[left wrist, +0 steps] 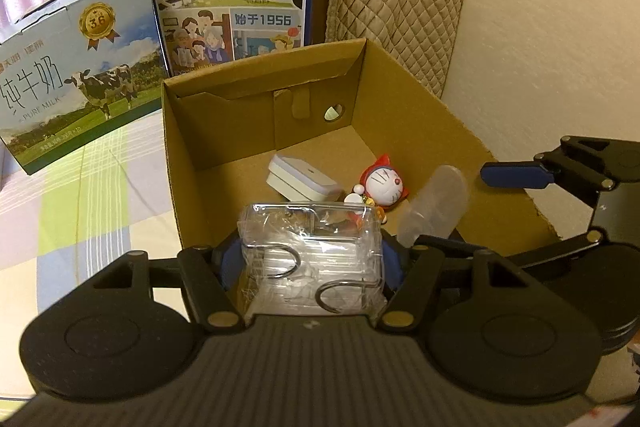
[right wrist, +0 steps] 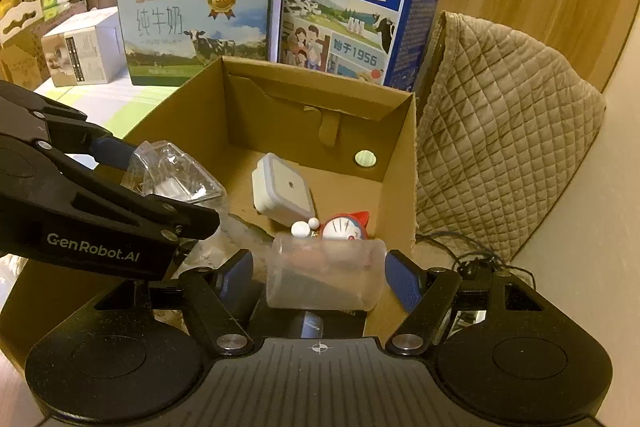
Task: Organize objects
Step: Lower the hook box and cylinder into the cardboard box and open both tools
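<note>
I see an open cardboard box [left wrist: 404, 115] standing on a plaid-covered surface, its flaps folded inward. On its floor lie a white lidded case [right wrist: 282, 193] near the centre and, at about four o'clock from it, a red-and-white cat figurine [right wrist: 346, 227], just beside the case.

My left gripper [left wrist: 310, 259] has its jaws closed on a clear plastic pack [left wrist: 312, 267] with two metal hooks showing through the wrap; I hold it above the box's near edge. What else is inside the pack I cannot make out through the glare.

My right gripper [right wrist: 320, 277] carries a translucent cup [right wrist: 326, 277] lying sideways between its blue pads. The pad at three o'clock appears to stand slightly off the cup, so I cannot tell whether the jaws truly clamp it. The cup hides the lower part of the figurine.

Behind the box, at eleven and twelve o'clock, stand two milk cartons [right wrist: 200, 27], the blue one cut off at the top in the left view. A quilted cloth [right wrist: 500, 131] hangs at two o'clock.
</note>
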Action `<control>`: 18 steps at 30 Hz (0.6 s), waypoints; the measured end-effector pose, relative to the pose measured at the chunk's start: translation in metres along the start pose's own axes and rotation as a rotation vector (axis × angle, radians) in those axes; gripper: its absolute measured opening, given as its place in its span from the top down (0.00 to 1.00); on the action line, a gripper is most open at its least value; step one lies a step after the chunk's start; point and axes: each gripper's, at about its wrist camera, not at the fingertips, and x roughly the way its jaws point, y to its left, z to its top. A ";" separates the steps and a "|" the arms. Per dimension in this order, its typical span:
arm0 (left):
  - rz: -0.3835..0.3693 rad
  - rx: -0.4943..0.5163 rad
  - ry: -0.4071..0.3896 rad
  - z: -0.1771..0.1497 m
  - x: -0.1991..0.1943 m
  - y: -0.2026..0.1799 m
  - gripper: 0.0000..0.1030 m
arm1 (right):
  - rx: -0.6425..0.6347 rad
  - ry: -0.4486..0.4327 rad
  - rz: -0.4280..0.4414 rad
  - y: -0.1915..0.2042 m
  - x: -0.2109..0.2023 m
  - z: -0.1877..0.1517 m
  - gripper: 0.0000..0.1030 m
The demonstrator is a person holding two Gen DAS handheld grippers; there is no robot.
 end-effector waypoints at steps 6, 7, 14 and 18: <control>-0.002 -0.004 0.012 -0.001 0.006 0.001 0.39 | -0.002 0.003 0.002 0.000 0.002 0.000 0.32; -0.003 -0.004 0.013 -0.001 0.007 0.001 0.39 | -0.003 0.003 0.003 0.000 0.002 0.000 0.32; -0.005 -0.008 0.024 0.001 0.013 0.002 0.38 | 0.005 0.001 0.006 -0.002 0.002 0.000 0.32; 0.002 -0.003 0.024 0.001 0.016 0.002 0.36 | 0.007 0.001 0.006 -0.003 0.002 0.000 0.32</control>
